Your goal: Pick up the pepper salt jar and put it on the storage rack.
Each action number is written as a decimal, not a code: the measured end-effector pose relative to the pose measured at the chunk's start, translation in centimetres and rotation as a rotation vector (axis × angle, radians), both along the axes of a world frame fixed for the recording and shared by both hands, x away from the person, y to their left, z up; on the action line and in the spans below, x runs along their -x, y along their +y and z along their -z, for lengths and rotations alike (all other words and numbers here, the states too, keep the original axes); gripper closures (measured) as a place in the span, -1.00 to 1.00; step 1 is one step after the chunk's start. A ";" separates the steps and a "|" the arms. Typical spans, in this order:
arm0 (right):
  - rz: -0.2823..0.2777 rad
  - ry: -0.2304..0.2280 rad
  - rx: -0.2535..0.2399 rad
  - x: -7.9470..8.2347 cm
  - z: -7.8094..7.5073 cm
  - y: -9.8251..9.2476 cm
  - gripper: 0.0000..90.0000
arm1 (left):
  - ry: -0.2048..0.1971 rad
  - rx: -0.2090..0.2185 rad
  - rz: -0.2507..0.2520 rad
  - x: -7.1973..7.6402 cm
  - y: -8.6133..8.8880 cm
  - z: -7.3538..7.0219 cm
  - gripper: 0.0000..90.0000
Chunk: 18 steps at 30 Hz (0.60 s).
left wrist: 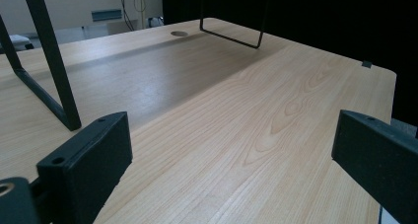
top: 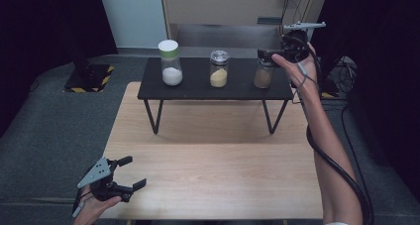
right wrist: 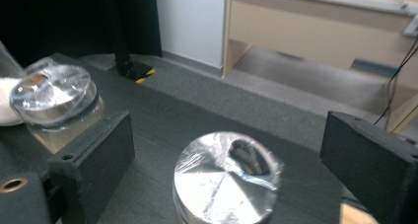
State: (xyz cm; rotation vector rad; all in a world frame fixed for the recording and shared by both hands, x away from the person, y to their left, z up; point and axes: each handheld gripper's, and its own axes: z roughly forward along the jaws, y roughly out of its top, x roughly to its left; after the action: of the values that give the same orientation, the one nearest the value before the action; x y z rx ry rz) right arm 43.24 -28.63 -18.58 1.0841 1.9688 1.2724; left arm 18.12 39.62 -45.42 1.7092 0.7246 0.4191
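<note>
From the high view, your right gripper is up at the brown-filled jar, the rightmost of three on the black shelf standing on the counter; the yellow-filled jar stands mid-shelf, the white-filled jar further left; your left gripper hovers at the counter's near left corner, jaws spread wide and empty.

In the left gripper view, both jaws stand apart over bare wood, the shelf leg just beyond.

In the right gripper view, the jaws are open either side of the jar's foil-wrapped lid, not touching it; this crinkled wrap goes unseen from above. Glass, probably rigid, breakable and slippery; I'd grip below the lid, around the body.
</note>
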 end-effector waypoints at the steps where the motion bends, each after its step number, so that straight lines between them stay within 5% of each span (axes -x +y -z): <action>1: -0.004 -0.003 -0.008 0.1 -0.2 -0.2 -0.84 | 0.000 0.000 -0.001 0.0 0.0 0.0 -0.99; 6: -0.025 -0.023 -0.055 1.2 -1.0 -1.3 -0.84 | 0.000 -0.002 0.000 0.0 0.0 0.0 -0.99; 18: -0.113 -0.090 -0.053 4.2 -1.9 -2.0 -0.83 | -0.001 -0.004 0.002 0.0 0.0 0.0 -0.99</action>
State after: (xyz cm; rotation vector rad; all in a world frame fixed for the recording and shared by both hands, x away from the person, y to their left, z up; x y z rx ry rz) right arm 39.00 -30.61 -16.73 0.9353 1.9624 1.4150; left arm 18.11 39.58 -45.37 1.7131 0.7219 0.4198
